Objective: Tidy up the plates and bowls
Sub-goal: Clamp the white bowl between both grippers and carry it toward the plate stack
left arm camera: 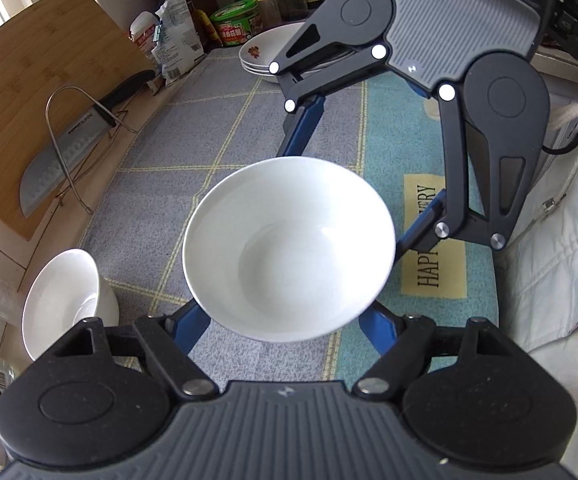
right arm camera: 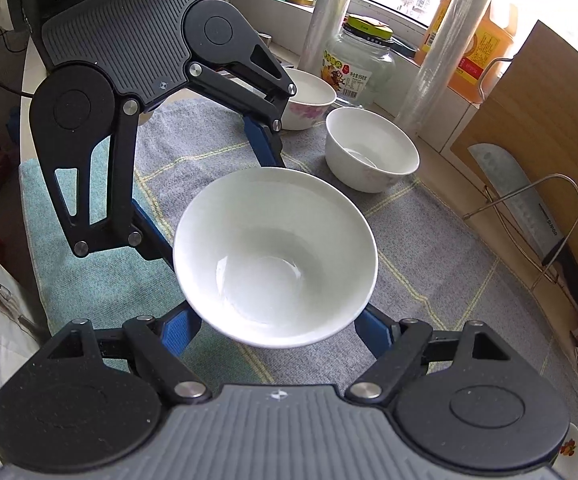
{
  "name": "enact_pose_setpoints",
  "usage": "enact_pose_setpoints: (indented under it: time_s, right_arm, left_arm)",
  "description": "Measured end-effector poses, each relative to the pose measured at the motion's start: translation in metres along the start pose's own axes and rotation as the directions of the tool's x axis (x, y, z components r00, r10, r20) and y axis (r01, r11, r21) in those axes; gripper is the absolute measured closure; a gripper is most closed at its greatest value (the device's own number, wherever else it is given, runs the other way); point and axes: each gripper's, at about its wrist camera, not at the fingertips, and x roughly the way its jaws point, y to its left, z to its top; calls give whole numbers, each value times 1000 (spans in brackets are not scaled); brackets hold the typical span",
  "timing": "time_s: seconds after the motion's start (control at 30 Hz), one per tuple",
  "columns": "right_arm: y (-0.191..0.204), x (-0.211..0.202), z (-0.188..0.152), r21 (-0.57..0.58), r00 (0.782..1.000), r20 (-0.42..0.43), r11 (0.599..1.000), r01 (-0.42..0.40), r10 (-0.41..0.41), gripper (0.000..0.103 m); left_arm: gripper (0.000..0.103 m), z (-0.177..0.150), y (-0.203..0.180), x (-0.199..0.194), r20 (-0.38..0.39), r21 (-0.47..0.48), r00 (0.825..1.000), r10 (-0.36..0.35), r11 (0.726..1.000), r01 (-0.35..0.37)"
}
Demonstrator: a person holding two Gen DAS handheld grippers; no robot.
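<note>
White bowl raised over cloth, left tongs and right tongs both clamped on it

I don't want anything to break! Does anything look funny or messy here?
Nothing is spilled or broken. One odd thing: the white bowl is up off the cloth, gripped by the left tool and the right tool at once. A knife also stands bare-bladed by the cutting board.

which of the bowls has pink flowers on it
The far bowl beside the glass jar; the nearer resting bowl and the held bowl look plain white.
</note>
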Motion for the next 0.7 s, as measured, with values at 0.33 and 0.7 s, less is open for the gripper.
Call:
enact_pose_setpoints:
  time_s: [0.33, 0.7]
  right_arm:
    - [-29, -26, -44, 27, 1000, -17, 999, 19, -19, 16]
    - [-52, -31, -69, 48, 998, -33, 997, 56, -54, 16]
  left_arm:
    - [23, 47, -11, 30, 24, 30, 1000, -19, 999, 19]
    - [23, 73, -6, 59, 35, 50, 999, -22, 999, 20]
